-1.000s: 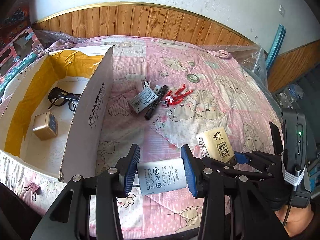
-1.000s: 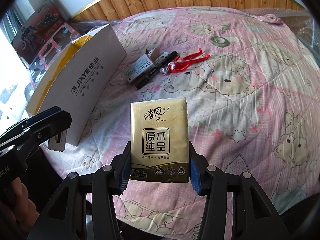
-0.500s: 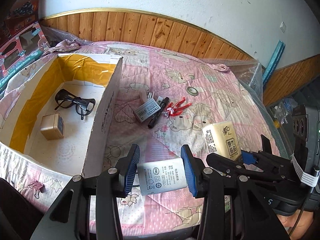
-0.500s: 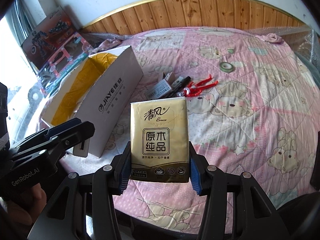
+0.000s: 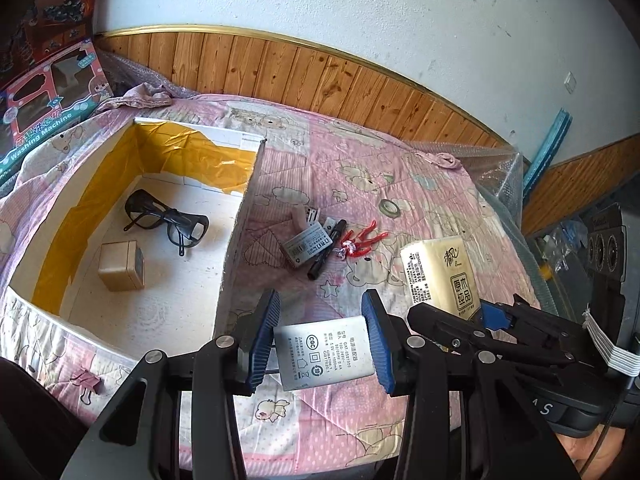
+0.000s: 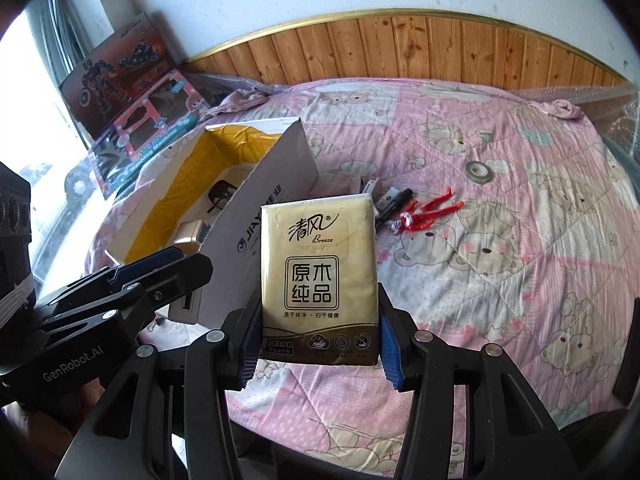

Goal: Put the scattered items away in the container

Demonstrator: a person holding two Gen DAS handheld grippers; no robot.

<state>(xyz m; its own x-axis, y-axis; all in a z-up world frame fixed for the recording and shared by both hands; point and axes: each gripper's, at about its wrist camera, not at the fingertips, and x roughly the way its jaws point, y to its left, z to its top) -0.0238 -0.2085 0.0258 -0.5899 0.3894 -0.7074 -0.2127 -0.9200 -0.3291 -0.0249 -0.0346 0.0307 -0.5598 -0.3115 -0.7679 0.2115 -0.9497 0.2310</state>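
My left gripper (image 5: pixel 320 320) is shut on a grey power adapter (image 5: pixel 326 354), held above the pink bedspread just right of the open cardboard box (image 5: pixel 236 240). Inside the box lie black glasses (image 5: pixel 166 220) and a small gold box (image 5: pixel 120 266). My right gripper (image 6: pixel 318 320) is shut on a yellow tissue pack (image 6: pixel 318 276), held upright in the air beside the left gripper (image 6: pixel 188 264). On the bed beyond lie a grey packet (image 5: pixel 308 246), a black marker (image 5: pixel 326 250), red clips (image 5: pixel 366 238) and a tape roll (image 5: pixel 390 209).
Toy boxes (image 6: pixel 132 120) lean at the far left behind the cardboard box. A pink binder clip (image 5: pixel 86 380) lies on the bedspread near the box's front corner. Wood panelling (image 5: pixel 320 80) backs the bed, and bubble wrap (image 5: pixel 496 172) lines its right edge.
Both grippers have risen and drawn back with their loads still held. The bed looks farther away and more of the box's inside shows.
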